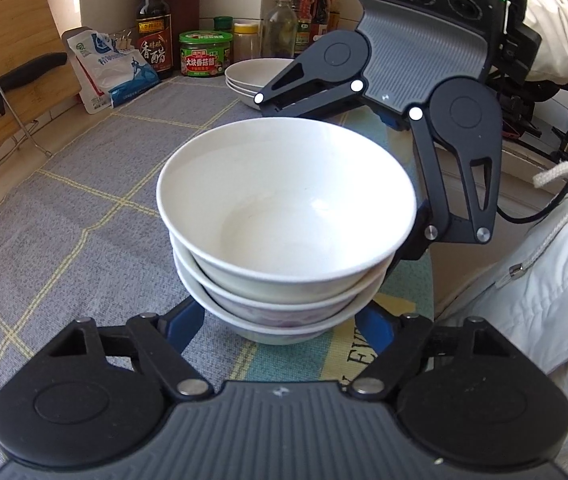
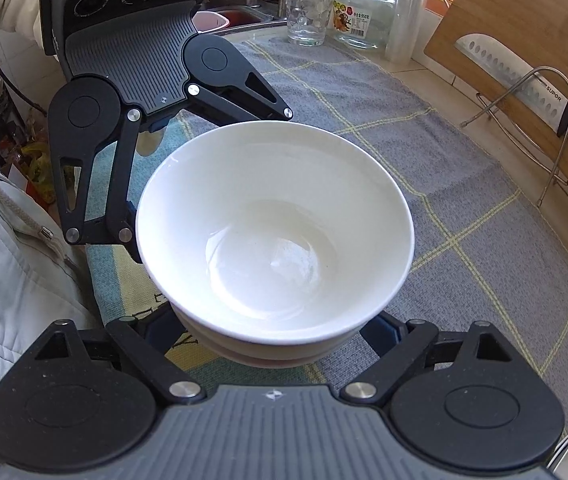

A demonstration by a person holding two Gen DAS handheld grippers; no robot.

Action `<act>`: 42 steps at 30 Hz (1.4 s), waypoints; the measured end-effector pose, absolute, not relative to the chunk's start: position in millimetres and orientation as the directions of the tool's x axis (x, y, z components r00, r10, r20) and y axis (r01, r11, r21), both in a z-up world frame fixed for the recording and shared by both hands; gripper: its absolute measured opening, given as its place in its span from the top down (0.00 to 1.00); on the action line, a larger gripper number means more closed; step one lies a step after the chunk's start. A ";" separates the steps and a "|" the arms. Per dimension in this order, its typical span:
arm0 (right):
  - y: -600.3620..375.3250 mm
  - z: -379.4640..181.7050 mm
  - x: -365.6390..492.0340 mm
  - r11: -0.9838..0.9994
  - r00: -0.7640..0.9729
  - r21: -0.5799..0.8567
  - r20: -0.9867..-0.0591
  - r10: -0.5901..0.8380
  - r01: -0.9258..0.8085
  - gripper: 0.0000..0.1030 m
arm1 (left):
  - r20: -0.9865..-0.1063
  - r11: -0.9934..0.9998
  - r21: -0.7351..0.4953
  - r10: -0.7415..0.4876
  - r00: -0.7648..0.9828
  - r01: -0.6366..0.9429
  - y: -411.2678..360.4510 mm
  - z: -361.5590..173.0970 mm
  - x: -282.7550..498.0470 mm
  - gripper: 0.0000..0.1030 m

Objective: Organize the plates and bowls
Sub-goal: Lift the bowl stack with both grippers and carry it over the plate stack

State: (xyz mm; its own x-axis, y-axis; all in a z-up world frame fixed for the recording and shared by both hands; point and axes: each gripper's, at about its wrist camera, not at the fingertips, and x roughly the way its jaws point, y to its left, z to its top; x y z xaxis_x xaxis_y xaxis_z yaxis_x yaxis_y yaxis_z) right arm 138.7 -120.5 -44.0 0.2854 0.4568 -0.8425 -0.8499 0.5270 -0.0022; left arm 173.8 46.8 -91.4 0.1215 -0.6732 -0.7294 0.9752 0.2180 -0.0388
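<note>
Left wrist view: stack of three bowls [image 1: 284, 232] stands on the desk [image 1: 83, 184], on a grey checked cloth. Top bowl plain white and glossy; the bottom one shows a faint pinkish pattern. The left claw [image 1: 279, 320] sits low at the stack's base, blue fingers [image 1: 185, 326] on either side of the bottom bowl, closed in on it. Only this view shows the second pile, shallow white plates [image 1: 251, 76], count unclear, well behind the bowls, plus sauce bottles [image 1: 153, 20], a green-lidded jar [image 1: 205, 54] and a white pouch [image 1: 111, 64].

Right wrist view: same stack [image 2: 275, 232] seen from the opposite side; only two rims are visible under the top bowl. The right claw [image 2: 279, 332] straddles the stack's lower part with its jaws spread wide; contact of the pads cannot be told. Only this view shows one drinking glass [image 2: 308, 16] and one clear glass jar [image 2: 360, 12].

Both views: one wooden cutting board [image 2: 524, 40] and one cleaver [image 2: 524, 80] in a wire rack.
</note>
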 end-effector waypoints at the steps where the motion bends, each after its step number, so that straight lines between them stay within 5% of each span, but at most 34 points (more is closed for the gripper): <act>1: -120.2 -43.9 138.5 0.527 0.286 -0.003 -0.843 0.456 -0.850 0.08 | -0.729 0.217 -0.039 -0.674 0.121 0.975 46.8 -91.5 174.0 0.20; 42: -122.3 -43.8 132.3 0.516 0.288 -0.027 -0.853 0.434 -0.856 0.13 | -0.758 0.161 0.016 -0.642 0.117 0.987 34.5 -88.4 176.4 0.13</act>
